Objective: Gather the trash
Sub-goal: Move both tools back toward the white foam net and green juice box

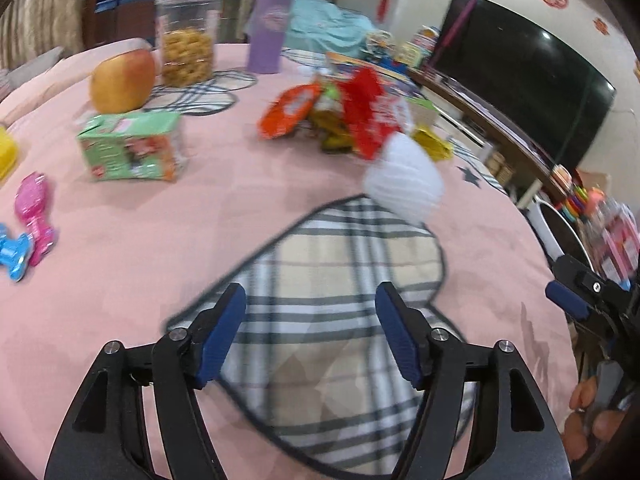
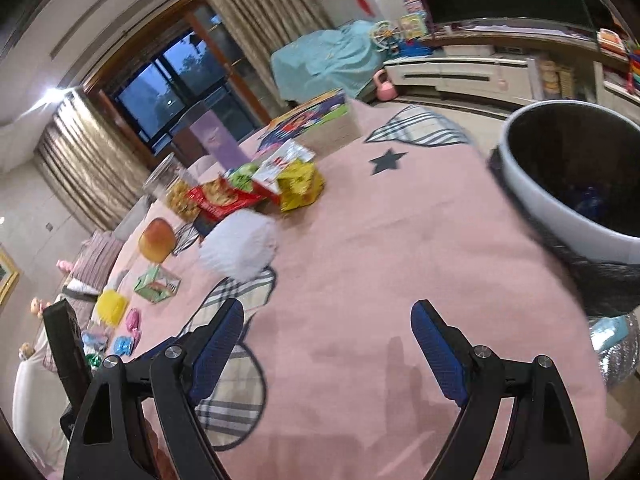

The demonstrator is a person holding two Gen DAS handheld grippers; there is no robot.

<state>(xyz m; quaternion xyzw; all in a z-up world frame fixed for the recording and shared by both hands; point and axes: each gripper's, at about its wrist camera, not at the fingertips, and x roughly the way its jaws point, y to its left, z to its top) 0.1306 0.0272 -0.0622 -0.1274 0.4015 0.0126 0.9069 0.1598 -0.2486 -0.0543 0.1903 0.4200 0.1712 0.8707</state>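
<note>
A crumpled white paper cup (image 1: 404, 180) lies on the pink tablecloth (image 1: 168, 240); it also shows in the right wrist view (image 2: 240, 246). Behind it is a heap of snack wrappers (image 1: 340, 116), red, orange, green and yellow, also in the right wrist view (image 2: 260, 188). My left gripper (image 1: 311, 332) is open and empty over a plaid patch, short of the cup. My right gripper (image 2: 328, 344) is open and empty over the cloth. A white trash bin (image 2: 560, 200) with a dark inside stands at the table's right edge.
An apple (image 1: 122, 80), a green carton (image 1: 132, 148), a jar of snacks (image 1: 188, 40), a purple cup (image 1: 270, 32) and small toys (image 1: 32, 208) sit on the left of the table. A TV (image 1: 520, 76) and shelf stand beyond the right edge.
</note>
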